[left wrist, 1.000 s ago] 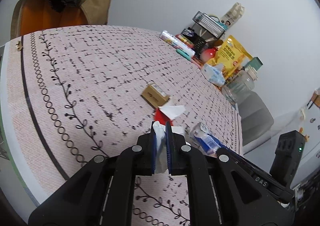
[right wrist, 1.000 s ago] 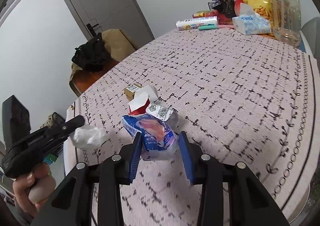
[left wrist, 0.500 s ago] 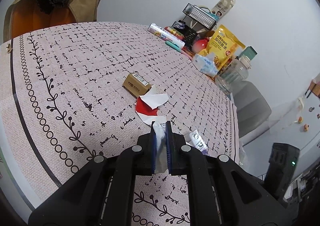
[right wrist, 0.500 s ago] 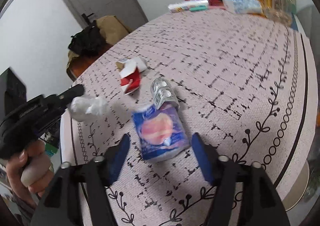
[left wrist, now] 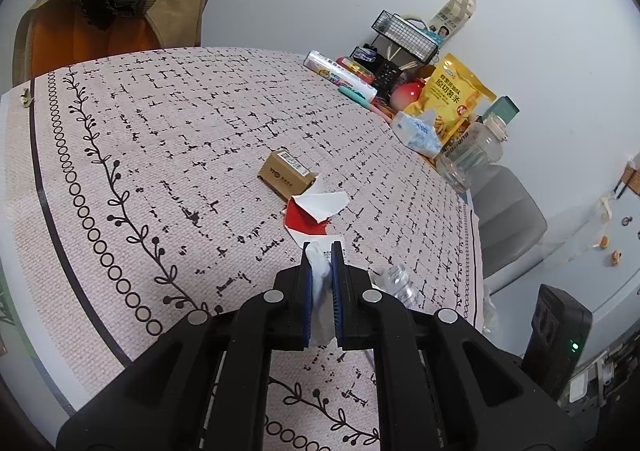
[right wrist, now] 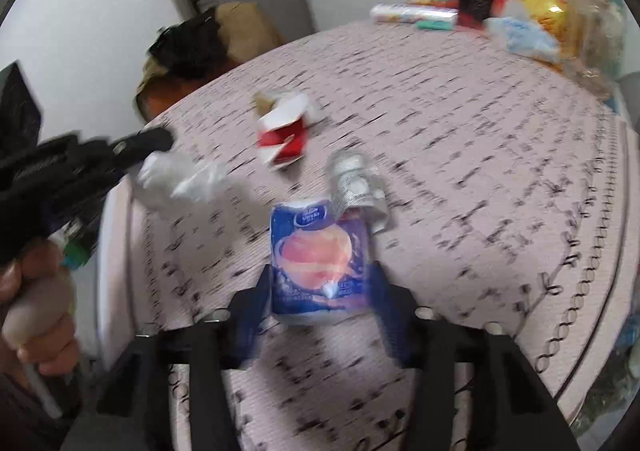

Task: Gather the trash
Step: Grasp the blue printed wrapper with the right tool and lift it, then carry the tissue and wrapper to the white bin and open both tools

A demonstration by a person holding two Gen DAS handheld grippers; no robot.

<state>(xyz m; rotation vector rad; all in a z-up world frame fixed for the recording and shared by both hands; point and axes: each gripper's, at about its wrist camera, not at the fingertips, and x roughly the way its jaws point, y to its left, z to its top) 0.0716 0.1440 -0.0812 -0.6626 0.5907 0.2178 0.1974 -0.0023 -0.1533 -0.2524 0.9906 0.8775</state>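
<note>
well, only the left wrist view showed the brown box's [left wrist: 285, 173] label, "yto" just readable; the right wrist view was blurred but alone showed the person's hand [right wrist: 34, 303] on the left gripper [right wrist: 160, 141]. left gripper [left wrist: 321, 251] was clamped on 1 white tissue [left wrist: 320, 275]. right gripper [right wrist: 320, 279] jaws were closing w/ 1 blue tissue pack [right wrist: 318, 255], marked "vinda", between them on the tablecloth [right wrist: 460, 155]; contact unclear. 1 red-white wrapper [right wrist: 282, 135] and 1 foil pill strip [right wrist: 356, 183] lay beyond.
</note>
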